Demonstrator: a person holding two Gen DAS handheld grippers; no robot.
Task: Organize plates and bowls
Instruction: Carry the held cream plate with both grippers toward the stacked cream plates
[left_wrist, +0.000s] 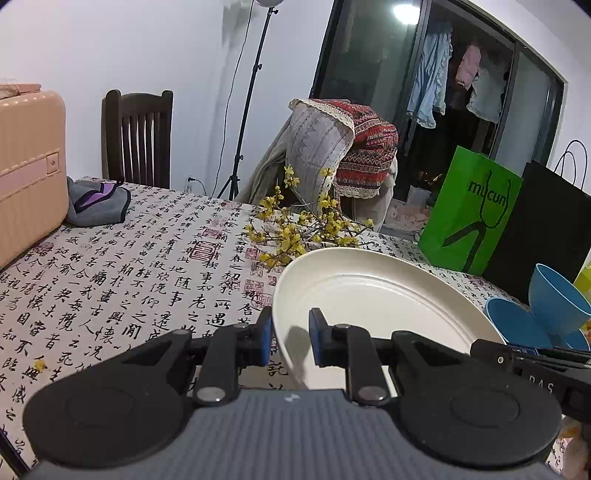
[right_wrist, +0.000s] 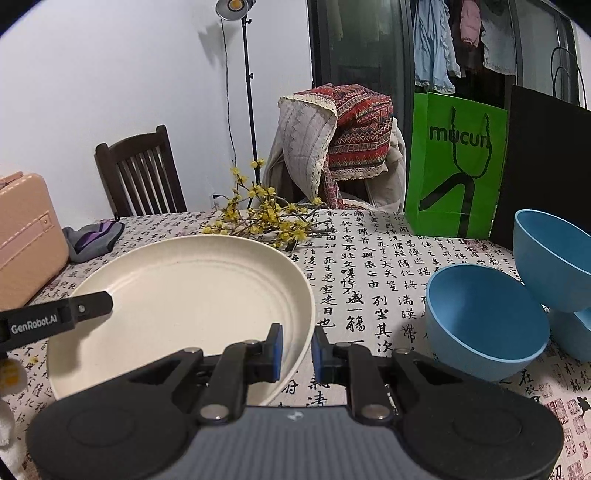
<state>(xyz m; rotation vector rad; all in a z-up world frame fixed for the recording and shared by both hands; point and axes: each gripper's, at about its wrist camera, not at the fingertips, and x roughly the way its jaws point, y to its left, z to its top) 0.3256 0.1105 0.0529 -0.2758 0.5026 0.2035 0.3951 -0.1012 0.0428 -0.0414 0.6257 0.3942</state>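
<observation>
A cream-white plate (left_wrist: 369, 295) (right_wrist: 184, 295) is held by its rim from both sides, slightly tilted above the calligraphy tablecloth. My left gripper (left_wrist: 290, 332) is shut on its left rim; one of its fingers (right_wrist: 74, 314) shows in the right wrist view. My right gripper (right_wrist: 297, 343) is shut on the plate's right rim, and part of it juts in at the right of the left wrist view. To the right of the plate lie blue bowls: one tipped toward me (right_wrist: 480, 321) (left_wrist: 513, 321), one leaning higher (right_wrist: 554, 258) (left_wrist: 557, 295), and a third (right_wrist: 576, 336) partly hidden.
A pink suitcase (left_wrist: 29, 170) and a grey pouch (left_wrist: 96, 203) sit at the table's left. A yellow flowering branch (right_wrist: 266, 218) lies behind the plate. A green paper bag (right_wrist: 454, 166) and a black bag (right_wrist: 546, 166) stand at the back right. Chairs and a light stand are behind the table.
</observation>
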